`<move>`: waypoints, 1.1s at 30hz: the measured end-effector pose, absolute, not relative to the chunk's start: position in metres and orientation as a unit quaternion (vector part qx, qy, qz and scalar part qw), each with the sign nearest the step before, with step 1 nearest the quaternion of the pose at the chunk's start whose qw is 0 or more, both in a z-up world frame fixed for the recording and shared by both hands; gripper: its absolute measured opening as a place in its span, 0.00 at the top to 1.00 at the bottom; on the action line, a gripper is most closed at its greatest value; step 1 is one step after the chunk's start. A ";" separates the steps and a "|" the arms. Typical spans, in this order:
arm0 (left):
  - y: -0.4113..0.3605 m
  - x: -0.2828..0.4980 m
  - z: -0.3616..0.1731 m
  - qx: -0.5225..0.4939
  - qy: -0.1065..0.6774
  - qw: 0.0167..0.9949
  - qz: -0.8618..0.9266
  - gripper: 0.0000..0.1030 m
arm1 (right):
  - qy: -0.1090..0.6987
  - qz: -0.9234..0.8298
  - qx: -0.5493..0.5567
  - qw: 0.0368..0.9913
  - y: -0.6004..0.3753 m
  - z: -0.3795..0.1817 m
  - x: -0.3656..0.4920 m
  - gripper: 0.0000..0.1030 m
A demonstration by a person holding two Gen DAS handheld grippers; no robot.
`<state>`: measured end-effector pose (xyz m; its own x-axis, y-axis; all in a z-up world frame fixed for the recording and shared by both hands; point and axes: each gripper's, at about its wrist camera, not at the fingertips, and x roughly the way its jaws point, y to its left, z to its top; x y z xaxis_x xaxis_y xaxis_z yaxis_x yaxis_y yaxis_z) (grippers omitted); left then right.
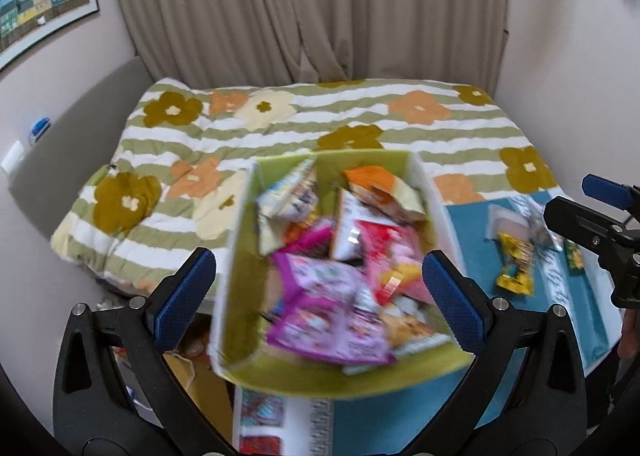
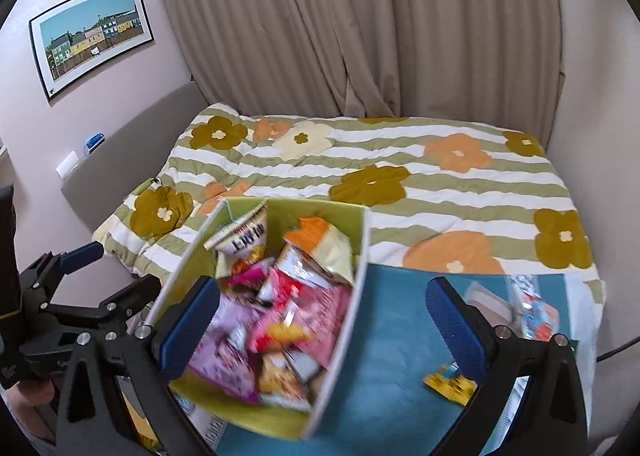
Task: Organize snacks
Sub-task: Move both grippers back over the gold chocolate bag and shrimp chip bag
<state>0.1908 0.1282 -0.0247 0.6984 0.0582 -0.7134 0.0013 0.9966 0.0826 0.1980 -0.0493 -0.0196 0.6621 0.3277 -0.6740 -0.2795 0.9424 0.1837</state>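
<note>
Green box (image 1: 248, 368) packed with snack packets, set on blue cloth (image 2: 384, 336) over bed. Left gripper (image 1: 319, 288), right gripper (image 2: 323, 316): jaws wide, empty. Yellow packet (image 1: 515, 268) loose beside box, likely next.

Glossy foil snack packets (image 1: 324, 296) in matt card box (image 1: 240, 256).

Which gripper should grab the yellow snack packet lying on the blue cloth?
Probably the right gripper. The yellow snack packet lies loose on the blue cloth close beside its right finger, and its fingers are open. The left gripper hangs over the green box, further from that packet.
</note>
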 end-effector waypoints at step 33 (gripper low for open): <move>-0.148 0.245 -0.196 0.091 0.481 0.857 -0.161 0.01 | 0.465 0.078 0.080 0.878 -0.283 -0.135 0.231 0.00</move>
